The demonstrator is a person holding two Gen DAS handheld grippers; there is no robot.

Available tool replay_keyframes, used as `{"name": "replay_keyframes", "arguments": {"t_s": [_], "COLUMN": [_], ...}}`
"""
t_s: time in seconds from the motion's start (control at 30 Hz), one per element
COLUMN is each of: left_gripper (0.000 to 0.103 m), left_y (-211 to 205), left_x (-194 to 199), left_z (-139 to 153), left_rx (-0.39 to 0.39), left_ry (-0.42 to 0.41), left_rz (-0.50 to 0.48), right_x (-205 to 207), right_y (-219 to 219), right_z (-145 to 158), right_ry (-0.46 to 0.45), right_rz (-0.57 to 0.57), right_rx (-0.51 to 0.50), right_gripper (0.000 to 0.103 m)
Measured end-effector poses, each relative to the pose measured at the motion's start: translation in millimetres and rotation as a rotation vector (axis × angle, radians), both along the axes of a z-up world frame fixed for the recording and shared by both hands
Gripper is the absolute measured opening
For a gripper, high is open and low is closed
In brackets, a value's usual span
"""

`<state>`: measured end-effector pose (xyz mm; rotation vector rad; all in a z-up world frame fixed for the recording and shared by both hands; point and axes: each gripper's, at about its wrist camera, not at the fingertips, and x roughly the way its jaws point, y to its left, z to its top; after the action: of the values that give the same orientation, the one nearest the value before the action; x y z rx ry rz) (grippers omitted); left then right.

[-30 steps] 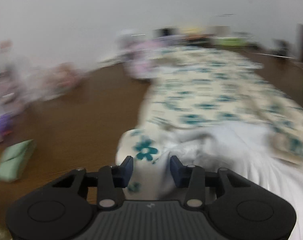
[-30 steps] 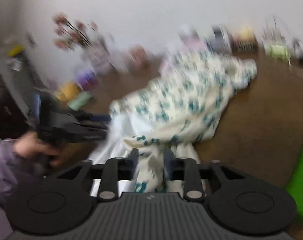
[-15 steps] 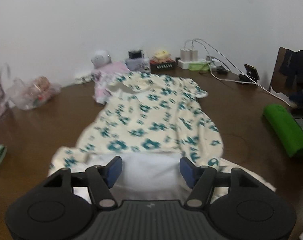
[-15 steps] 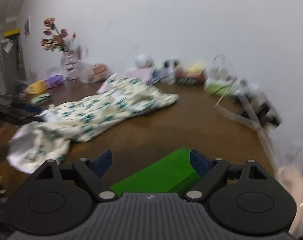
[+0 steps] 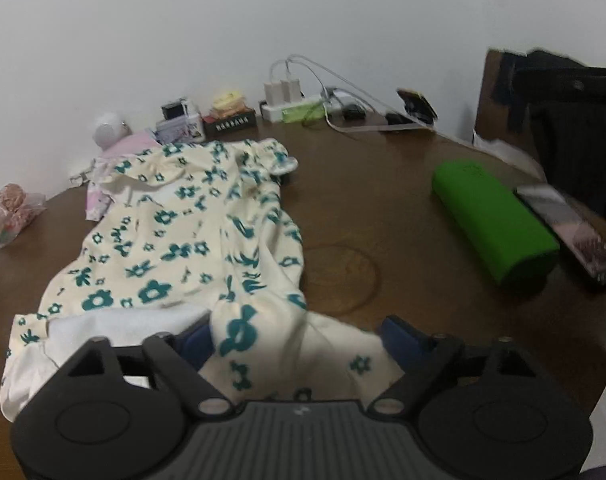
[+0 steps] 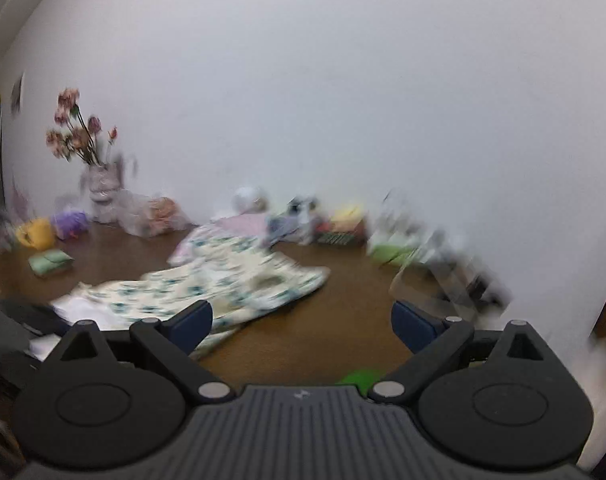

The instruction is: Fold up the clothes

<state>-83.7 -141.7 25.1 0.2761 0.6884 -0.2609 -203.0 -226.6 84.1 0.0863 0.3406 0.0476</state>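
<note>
The brown table (image 5: pixel 383 208) fills the lower half of the left wrist view, and the floral garment (image 5: pixel 175 240) lies stretched along it from lower left up toward centre, white lining (image 5: pixel 115 324) turned out at the near hem, one side rumpled over itself. Soft, light, floppy cloth by the look of it; I'd pinch hem corners or shoulder seams, since a mid-panel grab would just bunch it. A green roll (image 5: pixel 495 220) sits at right. The left tongs (image 5: pixel 299 334) are spread wide over the near hem, gripping nothing. The right tongs (image 6: pixel 301 322) gape too, empty, above bare table, view blurred.
</note>
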Motion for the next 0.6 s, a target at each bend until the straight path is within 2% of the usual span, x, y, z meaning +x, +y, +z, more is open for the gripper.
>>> {"name": "replay_keyframes", "arguments": {"t_s": [0.03,0.1,0.13,0.17,0.27,0.37,0.43,0.47,0.5,0.53,0.6], "left_gripper": [0.056,0.048,0.037,0.032,0.026,0.031,0.037,0.042,0.045,0.052,0.063], "left_y": [3.3,13.8,21.1,28.1,56.9,101.9,129.6,142.9,153.3,163.1,164.1], "left_x": [-2.9,-10.4,-15.3,-20.8,-42.2,-72.1,-85.4,-88.3,-90.7,-93.2,-93.0], "left_z": [-1.3,-2.2,-1.8,-0.8,0.7,1.6,4.4,8.6,13.7,18.9,17.7], "left_rx": [0.004,0.0,-0.008,-0.011,0.045,0.236,0.356,0.373,0.333,0.283,0.181], "left_ry": [0.006,0.021,0.03,0.036,0.029,-0.038,-0.079,-0.087,-0.098,-0.109,-0.108], "left_rz": [-0.009,-0.026,-0.036,-0.042,-0.066,-0.071,0.019,0.092,0.143,0.19,0.189], "right_x": [0.9,2.7,3.6,4.5,7.3,12.2,17.4,21.7,27.8,36.4,57.9], "right_y": [8.6,25.9,34.5,43.2,69.1,87.5,99.3,105.6,110.1,113.3,118.4], "right_z": [-2.9,-8.7,-11.7,-14.6,-23.3,-26.5,-27.5,-28.8,-29.9,-31.2,-34.4], "right_ry": [0.015,0.046,0.062,0.077,0.124,0.151,0.156,0.159,0.161,0.164,0.175], "right_rz": [0.008,0.023,0.031,0.038,0.061,0.089,0.107,0.117,0.127,0.131,0.131], "right_rx": [0.005,0.016,0.021,0.027,0.043,0.05,0.023,0.005,-0.01,-0.02,-0.044], "right_gripper": [0.097,0.097,0.095,0.095,0.092,0.091,0.091,0.091,0.091,0.091,0.091]}}
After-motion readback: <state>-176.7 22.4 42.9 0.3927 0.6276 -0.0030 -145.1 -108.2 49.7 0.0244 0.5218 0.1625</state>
